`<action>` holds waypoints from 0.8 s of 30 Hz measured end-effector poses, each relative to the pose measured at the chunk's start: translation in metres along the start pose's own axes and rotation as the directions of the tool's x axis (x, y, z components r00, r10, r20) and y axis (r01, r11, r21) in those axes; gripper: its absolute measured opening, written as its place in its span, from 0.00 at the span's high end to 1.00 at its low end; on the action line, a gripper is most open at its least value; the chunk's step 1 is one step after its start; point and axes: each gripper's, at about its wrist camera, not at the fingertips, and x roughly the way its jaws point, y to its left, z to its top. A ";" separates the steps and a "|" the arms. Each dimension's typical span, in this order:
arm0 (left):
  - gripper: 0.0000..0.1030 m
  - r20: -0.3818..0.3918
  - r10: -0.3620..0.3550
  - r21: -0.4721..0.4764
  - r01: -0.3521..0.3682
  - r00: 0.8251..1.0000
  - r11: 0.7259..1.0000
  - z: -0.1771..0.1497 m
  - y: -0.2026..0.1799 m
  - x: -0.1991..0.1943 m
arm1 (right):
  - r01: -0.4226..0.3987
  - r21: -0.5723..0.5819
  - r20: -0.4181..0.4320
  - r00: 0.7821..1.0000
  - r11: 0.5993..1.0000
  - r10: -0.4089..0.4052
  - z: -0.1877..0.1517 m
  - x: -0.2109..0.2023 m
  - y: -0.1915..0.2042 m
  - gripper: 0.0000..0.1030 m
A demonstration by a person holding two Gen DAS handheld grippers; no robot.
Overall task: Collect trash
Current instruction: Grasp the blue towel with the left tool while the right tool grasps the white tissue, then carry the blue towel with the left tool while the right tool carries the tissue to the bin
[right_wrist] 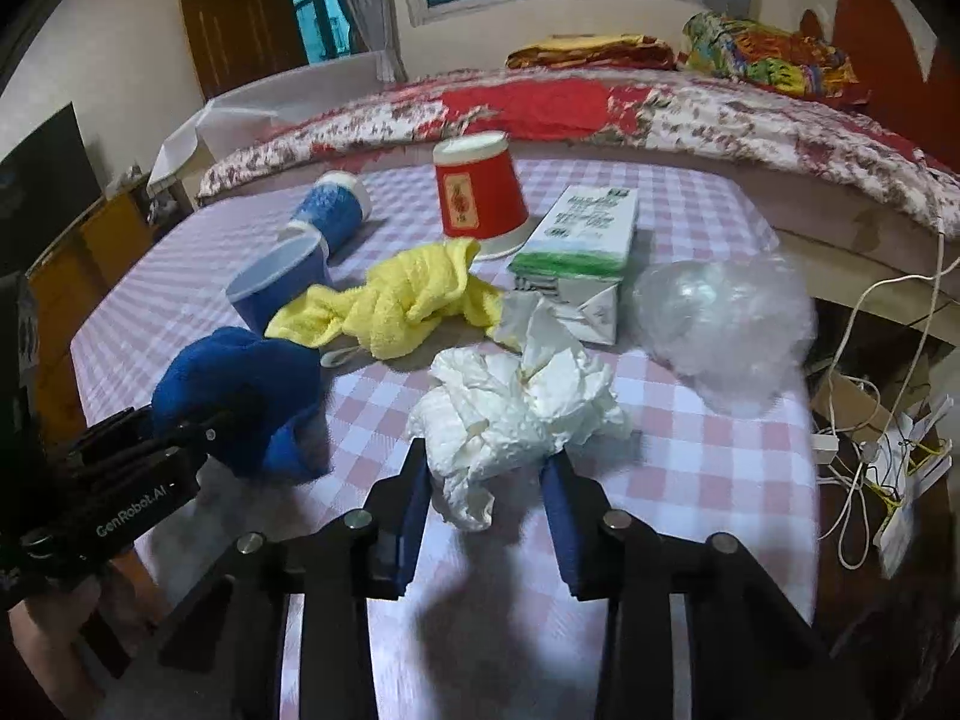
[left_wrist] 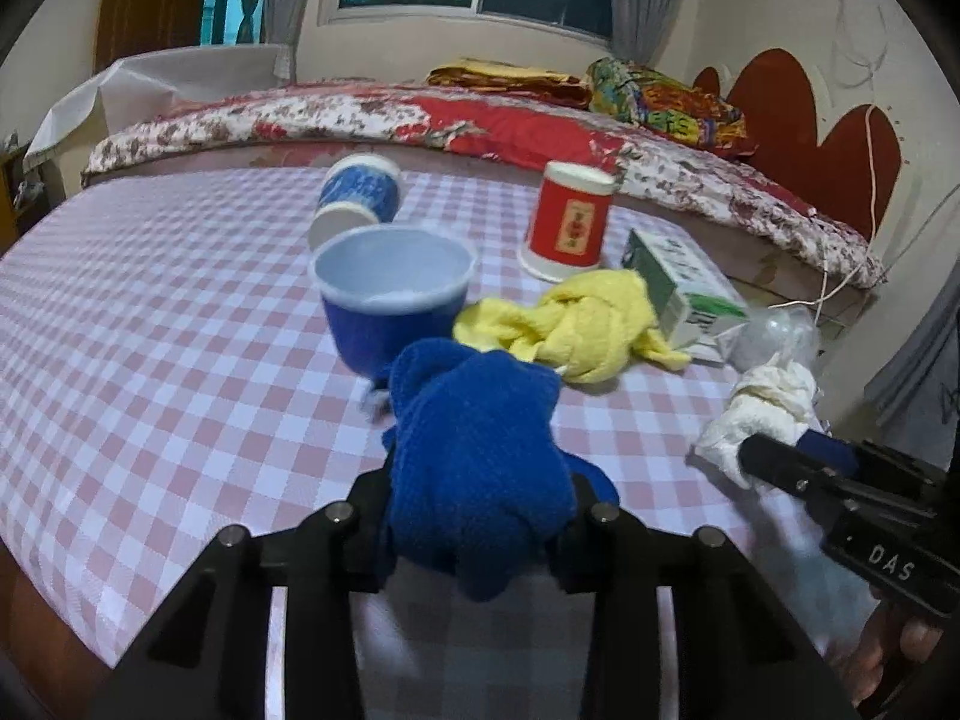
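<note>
My left gripper (left_wrist: 474, 516) is shut on a blue cloth (left_wrist: 474, 456), held just above the checked tablecloth; the blue cloth also shows in the right wrist view (right_wrist: 240, 390). My right gripper (right_wrist: 486, 468) is shut on a crumpled white tissue (right_wrist: 516, 408), which also shows in the left wrist view (left_wrist: 756, 414). Beyond lie a yellow cloth (right_wrist: 408, 300), a green-and-white carton (right_wrist: 582, 240), a crumpled clear plastic bag (right_wrist: 726, 324), an upturned red paper cup (right_wrist: 480, 192), a blue cup on its side (right_wrist: 330, 210) and a blue bowl (left_wrist: 390, 294).
The table (left_wrist: 150, 360) has a pink-and-white checked cloth. A bed with a floral cover (left_wrist: 420, 120) runs along its far side. Cables and a power strip (right_wrist: 870, 450) lie on the floor to the right of the table.
</note>
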 end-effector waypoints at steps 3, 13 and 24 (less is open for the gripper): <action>0.62 0.010 -0.012 0.013 0.012 1.000 1.000 -0.001 -0.008 -0.006 | 0.016 0.008 0.018 1.000 1.000 -0.016 -0.003 -0.016 -0.006 0.63; 0.62 0.028 -0.059 0.062 0.057 0.998 0.996 -0.005 -0.038 -0.025 | 0.076 0.050 0.055 0.995 0.996 -0.078 -0.015 -0.057 -0.034 0.63; 0.62 0.023 -0.161 0.161 0.155 0.987 0.975 -0.007 -0.098 -0.035 | 0.166 0.112 0.078 0.981 0.980 -0.176 -0.041 -0.104 -0.075 0.63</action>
